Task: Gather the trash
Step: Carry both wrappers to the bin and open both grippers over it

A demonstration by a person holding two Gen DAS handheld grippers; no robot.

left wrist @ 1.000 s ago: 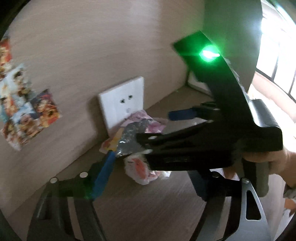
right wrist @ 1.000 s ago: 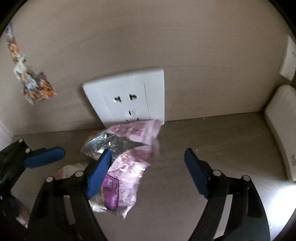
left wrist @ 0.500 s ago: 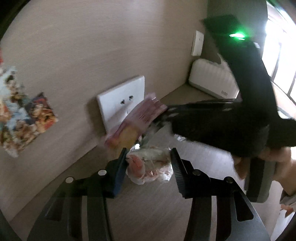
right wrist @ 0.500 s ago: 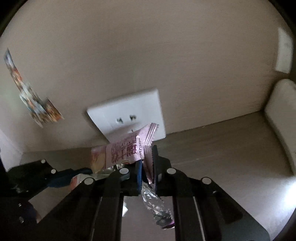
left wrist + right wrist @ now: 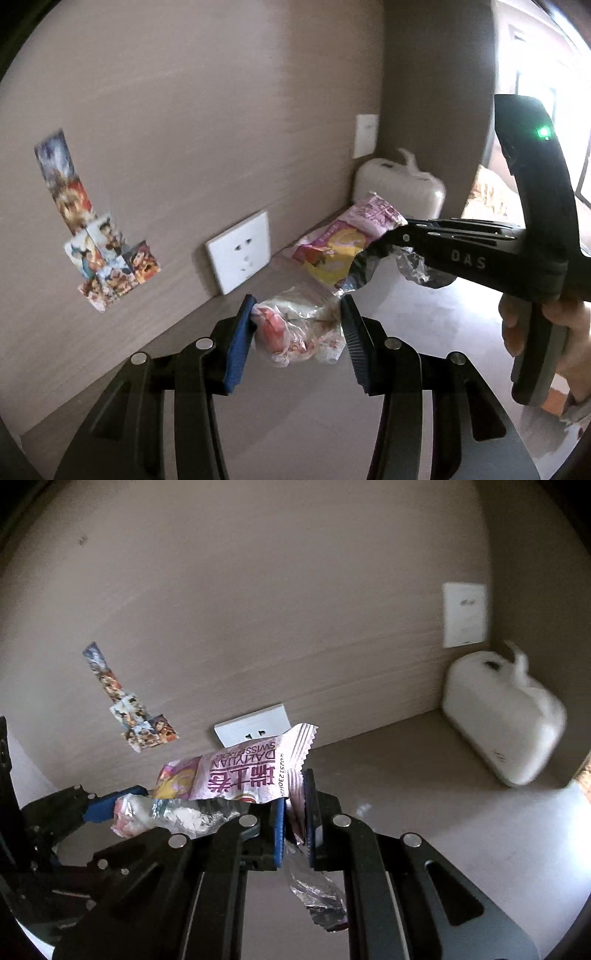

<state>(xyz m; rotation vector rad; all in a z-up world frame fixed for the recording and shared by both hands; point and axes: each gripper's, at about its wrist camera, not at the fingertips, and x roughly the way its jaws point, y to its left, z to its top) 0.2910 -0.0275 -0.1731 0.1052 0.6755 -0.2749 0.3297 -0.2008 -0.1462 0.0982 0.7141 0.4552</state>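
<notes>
Right wrist view: the right gripper (image 5: pixel 294 812) pinches a pink wrapper (image 5: pixel 243 775), lifted in front of the wall socket (image 5: pixel 255 727).
Left gripper (image 5: pixel 295 332), fingers spread, straddles a crumpled bag (image 5: pixel 295 332) below the socket; the thinly pinched wrapper could slip.

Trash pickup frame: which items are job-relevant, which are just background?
Job:
- pink snack wrapper, clamped in right gripper
- crumpled clear wrapper on the desk, between left gripper fingers

Background:
- wall socket
- stickers on the wall
- white container
- wall switch
</notes>
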